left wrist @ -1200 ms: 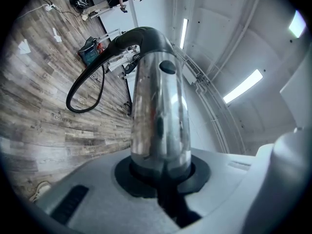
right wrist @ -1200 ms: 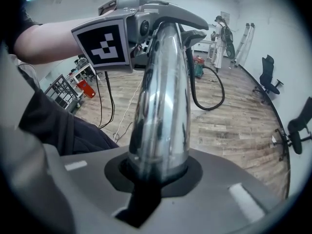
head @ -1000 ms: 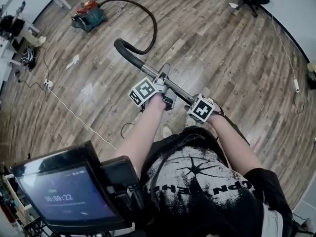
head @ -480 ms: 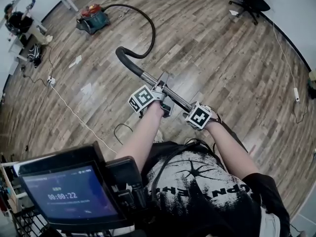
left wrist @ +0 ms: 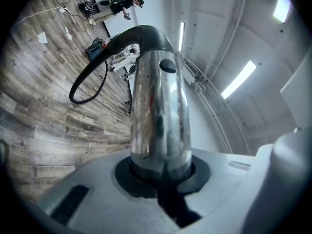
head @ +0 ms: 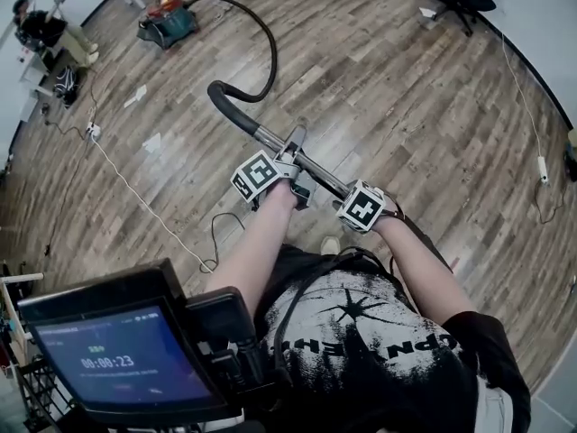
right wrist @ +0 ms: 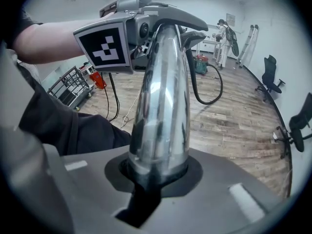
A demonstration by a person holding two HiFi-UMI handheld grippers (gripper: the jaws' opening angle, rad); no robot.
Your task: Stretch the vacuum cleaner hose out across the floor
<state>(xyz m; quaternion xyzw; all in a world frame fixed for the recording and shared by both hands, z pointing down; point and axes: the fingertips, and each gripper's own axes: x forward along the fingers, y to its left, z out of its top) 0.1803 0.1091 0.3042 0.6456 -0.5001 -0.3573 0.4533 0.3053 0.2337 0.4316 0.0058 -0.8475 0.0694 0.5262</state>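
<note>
Chrome wand tube [head: 270, 140] found clamped in both grippers, held above the wood floor [head: 388, 88]. Noted left gripper [left wrist: 161, 172] farther along the tube, right gripper [right wrist: 158, 174] nearer the person, each with jaws narrowed tight on the metal. Traced black hose [head: 268, 57] from the tube's far end, curving in a loop to the teal vacuum cleaner [head: 165, 21] at far left.
</note>
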